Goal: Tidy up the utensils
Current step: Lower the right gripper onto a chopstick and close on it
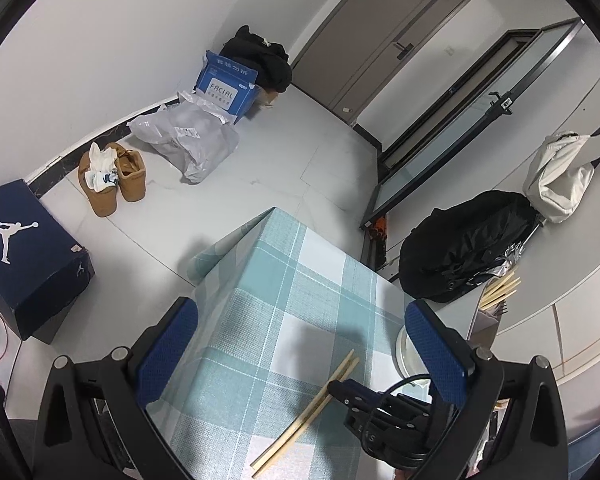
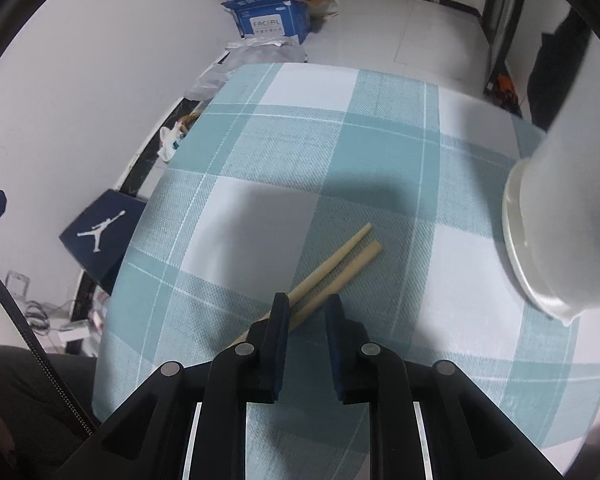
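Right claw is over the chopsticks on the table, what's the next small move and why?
Probably close and lift. The right claw straddles the chopsticks lying on the cloth, jaws narrow but apparently not clamped yet. The holder is to the right.

Even, cool indoor light is filling both fisheye views, with no hard glare showing. Soft grey shadows are falling across the checked tablecloth beyond the chopsticks. Walls and floor lines are bowing toward the black circular edges. A pale container close to the right lens is blurring out of focus.
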Available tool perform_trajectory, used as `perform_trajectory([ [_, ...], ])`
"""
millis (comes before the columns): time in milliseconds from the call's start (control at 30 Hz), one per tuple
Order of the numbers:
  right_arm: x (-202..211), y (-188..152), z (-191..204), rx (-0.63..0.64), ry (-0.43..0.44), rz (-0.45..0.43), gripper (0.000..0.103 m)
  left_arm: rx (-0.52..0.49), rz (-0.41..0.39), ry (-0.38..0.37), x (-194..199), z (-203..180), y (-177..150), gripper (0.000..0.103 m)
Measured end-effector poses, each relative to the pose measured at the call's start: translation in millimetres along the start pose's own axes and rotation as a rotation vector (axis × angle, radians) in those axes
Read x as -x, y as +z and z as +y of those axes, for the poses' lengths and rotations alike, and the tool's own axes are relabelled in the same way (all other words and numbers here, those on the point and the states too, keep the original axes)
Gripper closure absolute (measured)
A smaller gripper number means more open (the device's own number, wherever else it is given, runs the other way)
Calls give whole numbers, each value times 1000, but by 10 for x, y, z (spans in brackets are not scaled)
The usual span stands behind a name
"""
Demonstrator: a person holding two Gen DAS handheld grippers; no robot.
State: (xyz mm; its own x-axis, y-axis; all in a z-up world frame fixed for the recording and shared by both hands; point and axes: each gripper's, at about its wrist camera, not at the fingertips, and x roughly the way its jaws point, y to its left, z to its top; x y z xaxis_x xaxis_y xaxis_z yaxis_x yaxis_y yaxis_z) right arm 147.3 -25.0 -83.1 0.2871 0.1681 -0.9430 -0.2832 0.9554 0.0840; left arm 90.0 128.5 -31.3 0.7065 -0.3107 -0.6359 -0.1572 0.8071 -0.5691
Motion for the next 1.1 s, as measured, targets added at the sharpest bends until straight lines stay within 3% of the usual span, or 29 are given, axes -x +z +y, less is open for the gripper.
perform_trajectory([
  [300,-72,67,51,-27,47,-17,88,94,35,-25,-40,141,29,1],
  [367,-85,71,88,7,37,-13,95,100,35,-23,-28,159,26,1],
  [567,-65,20,187,194,-15,36,100,92,29,-15,-19,147,25,1],
  [833,30,-343,193,402,-25,178,100,88,34,0,-45,159,17,1],
  [933,51,-386,127,374,-1,177,96,71,25,34,-54,156,16,1],
  [1033,39,-340,89,330,20,124,91,24,-44,184,-48,152,-15,1],
  [1100,16,-267,73,298,25,91,88,-11,-38,207,-102,152,-34,1],
])
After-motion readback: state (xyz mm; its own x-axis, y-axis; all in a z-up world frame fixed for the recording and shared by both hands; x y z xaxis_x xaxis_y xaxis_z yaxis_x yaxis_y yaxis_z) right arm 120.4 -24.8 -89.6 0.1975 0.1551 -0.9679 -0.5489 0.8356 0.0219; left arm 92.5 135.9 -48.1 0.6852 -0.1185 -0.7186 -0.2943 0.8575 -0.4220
